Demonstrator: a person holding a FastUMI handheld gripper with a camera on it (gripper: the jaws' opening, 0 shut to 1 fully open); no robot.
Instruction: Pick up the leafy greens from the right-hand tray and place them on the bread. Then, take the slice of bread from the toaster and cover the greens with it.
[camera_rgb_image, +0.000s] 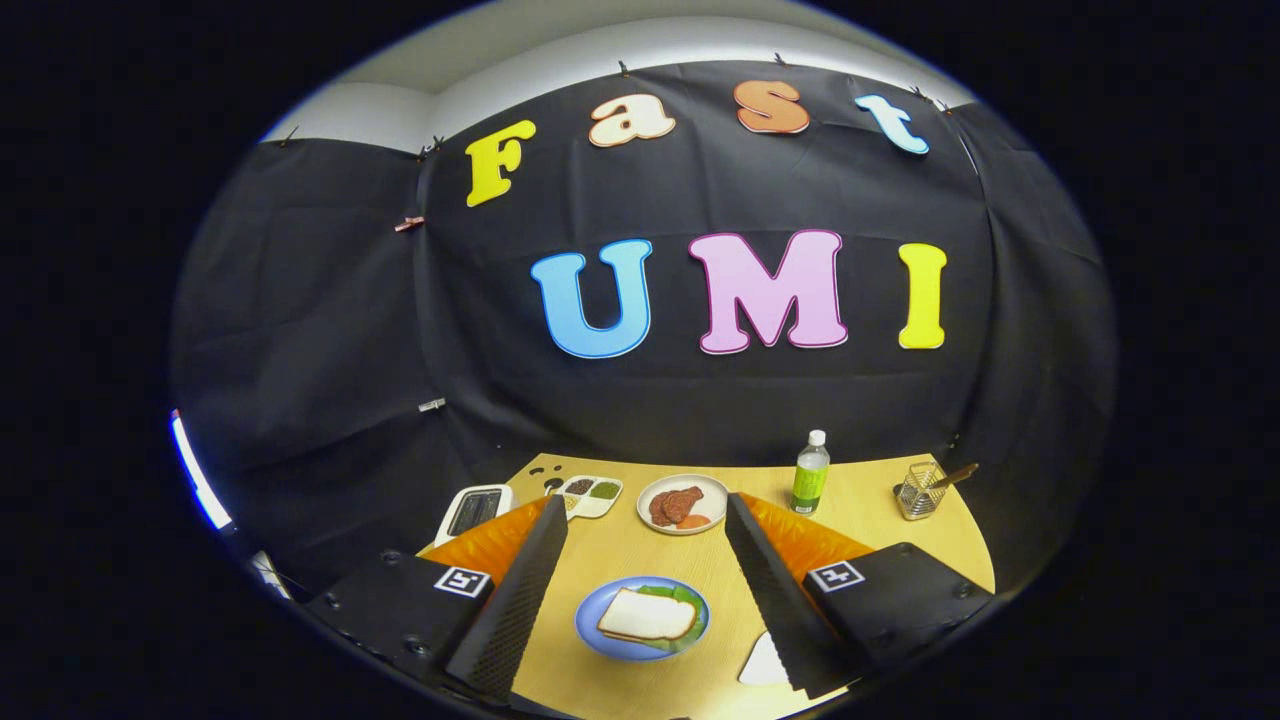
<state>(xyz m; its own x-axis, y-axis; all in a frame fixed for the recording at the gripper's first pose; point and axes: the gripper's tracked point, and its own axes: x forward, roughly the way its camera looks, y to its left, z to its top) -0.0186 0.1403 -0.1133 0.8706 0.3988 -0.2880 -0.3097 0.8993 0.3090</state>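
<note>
gripper view showed the gripper (645, 560) raised above a wooden table (880, 490), its two fingers (520, 590) spread wide apart and pinching nothing. between the fingers, close in, sat a blue plate (592, 628). on that plate lay a slice of bread (645, 615), pale with a tan crust, and the leafy greens (685, 597) peeked out from beneath it along its far and right side, so the greens were covered by the bread. whether another slice lay under the greens could not be told.

beyond the fingertips, roughly straight ahead, stood a white plate (712, 488) holding reddish-brown pieces of meat (676, 505) with a small orange piece beside them. just left of that plate, ahead of the left finger's tip, was a white divided tray (590, 496) with dark and green fillings in its compartments. further left, partly behind the left finger, stood a white toaster (473, 511); its slot looked dark, and what it held could not be made out.

ahead of the right finger and well apart from it stood an upright bottle (811, 473) with a white cap and green label. further right, near the table's far edge, a wire holder (920, 490) carried a utensil with a wooden handle (957, 476) leaning outward. a white shape (765, 665) lay on the table just beside the base of the right finger.
</note>
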